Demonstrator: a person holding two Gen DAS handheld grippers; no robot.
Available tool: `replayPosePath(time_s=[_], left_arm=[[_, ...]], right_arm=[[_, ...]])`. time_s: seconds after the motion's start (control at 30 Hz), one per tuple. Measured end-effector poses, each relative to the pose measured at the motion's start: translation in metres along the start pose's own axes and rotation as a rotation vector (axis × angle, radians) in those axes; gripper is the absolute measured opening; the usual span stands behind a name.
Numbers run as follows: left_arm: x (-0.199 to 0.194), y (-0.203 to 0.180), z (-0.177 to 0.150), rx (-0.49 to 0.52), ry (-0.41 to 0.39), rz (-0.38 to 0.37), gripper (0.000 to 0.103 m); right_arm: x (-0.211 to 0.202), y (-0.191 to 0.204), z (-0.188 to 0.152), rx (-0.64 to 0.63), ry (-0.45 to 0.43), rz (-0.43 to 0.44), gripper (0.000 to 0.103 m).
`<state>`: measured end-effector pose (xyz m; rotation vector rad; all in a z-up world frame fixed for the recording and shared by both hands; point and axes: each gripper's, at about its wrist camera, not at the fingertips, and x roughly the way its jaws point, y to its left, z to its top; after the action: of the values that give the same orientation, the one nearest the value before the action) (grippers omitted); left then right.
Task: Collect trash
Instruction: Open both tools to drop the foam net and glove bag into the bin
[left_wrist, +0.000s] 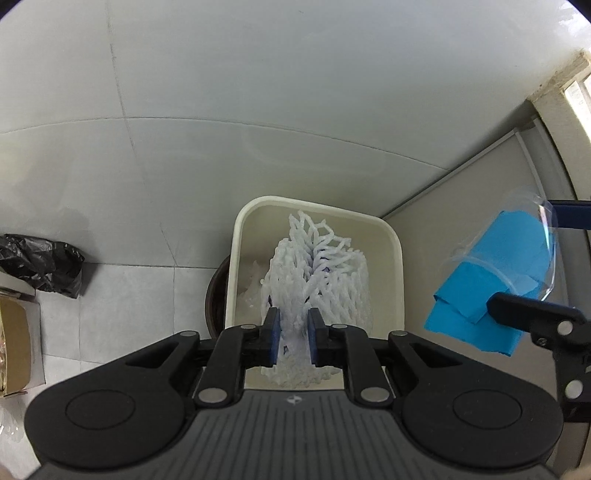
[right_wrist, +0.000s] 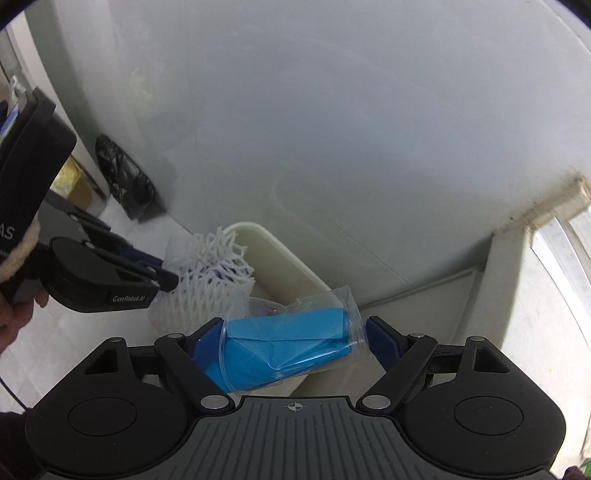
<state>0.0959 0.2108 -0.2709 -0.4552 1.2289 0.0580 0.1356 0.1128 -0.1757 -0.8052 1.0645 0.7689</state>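
Over the bin, the left gripper pinches soft, springy foam net, jaws nearly closed. Beside the bin, the right gripper, jaws wide, spans a light, slippery bag; I judge mid-body grips safest.

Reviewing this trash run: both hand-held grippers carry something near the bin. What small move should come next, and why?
Probably open the left hand-held gripper fully. Its foam net already hangs over the open bin, so it should drop in. The right hand-held gripper with the blue packet sits beside the bin and can follow.

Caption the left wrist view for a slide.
Left tool holds white foam net over the cream bin; right tool brings a blue-filled clear bag alongside.
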Motion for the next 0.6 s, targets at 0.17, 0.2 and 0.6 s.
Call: replayPosePath(time_s=[0.17,0.2,0.6], left_arm=[[0.000,0.000,0.000,0.001,-0.006,-0.010,0.034],[0.001,0.001,0.000,0.004,-0.006,-0.014,0.037],[0.001,0.001,-0.002,0.011,-0.001,-0.023,0.050]], right_arm=[[-0.002,0.004,0.000,-0.008,-0.011,0.030,0.092],[-0.003,0.005,-0.001,-0.010,-0.017,0.034,0.092],[-0.003,0.021,-0.006,-0.045,-0.038,0.012,0.093]])
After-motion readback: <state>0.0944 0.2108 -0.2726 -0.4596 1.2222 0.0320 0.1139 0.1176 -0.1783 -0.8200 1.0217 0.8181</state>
